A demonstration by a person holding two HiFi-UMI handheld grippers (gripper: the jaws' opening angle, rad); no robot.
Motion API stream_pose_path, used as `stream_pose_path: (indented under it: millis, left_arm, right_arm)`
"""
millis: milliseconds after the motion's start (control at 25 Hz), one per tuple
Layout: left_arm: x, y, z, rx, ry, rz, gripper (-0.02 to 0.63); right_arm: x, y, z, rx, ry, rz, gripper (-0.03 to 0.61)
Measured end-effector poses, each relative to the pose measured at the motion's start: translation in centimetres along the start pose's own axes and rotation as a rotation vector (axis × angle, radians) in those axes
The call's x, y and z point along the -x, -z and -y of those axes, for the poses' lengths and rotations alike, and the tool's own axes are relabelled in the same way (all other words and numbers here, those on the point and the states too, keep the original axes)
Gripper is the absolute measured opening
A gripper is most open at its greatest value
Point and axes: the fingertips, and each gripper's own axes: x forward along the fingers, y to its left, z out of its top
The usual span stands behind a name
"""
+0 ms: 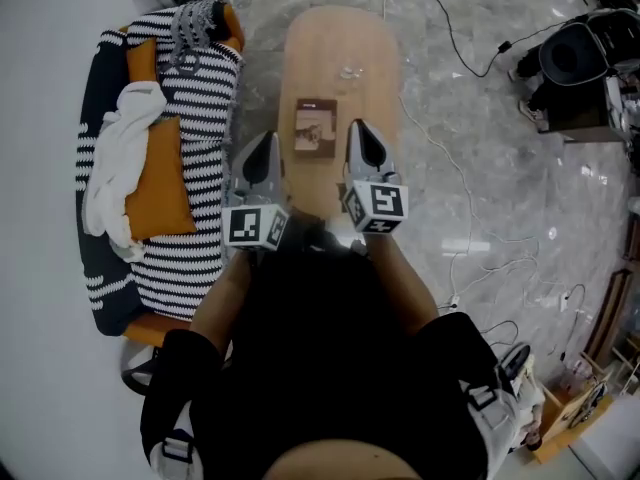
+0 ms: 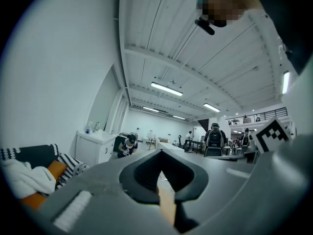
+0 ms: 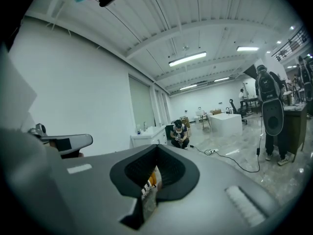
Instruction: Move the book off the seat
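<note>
Book lies flat on wooden table. Left gripper at its 8 o'clock, right gripper at 3 o'clock. Both jaws pressed together, empty.

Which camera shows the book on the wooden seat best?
The head view: the book lies flat on the wooden seat, whole cover visible from above. Both gripper views look out and up toward the ceiling; neither shows the book.

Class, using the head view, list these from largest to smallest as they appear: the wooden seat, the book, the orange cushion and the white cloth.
1. wooden seat
2 and 3. orange cushion and white cloth: they look about alike, so unranked
4. book
</note>
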Motion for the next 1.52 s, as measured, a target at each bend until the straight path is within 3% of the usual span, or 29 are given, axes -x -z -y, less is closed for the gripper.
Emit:
stream_pose_path:
  millis: [200,680,1520]
  left_arm:
    - [2.9,-1.9,-0.6,-0.010,0.043,0.008,0.006]
    - [4.8,-1.6,-1.8,-0.014,0.123,-0.010,0.006]
    - [5.0,-2.2,-3.0,0.003,0.121,0.002,0.006]
  right_arm:
    - [2.3,-0.8,-2.6,0.020,0.005,0.031,0.009]
    - [3.9,0.5,-5.4,0.067,0.035,0.030,0.008]
    - [3.8,0.2,-7.1,0.081,0.020,0.045,0.008]
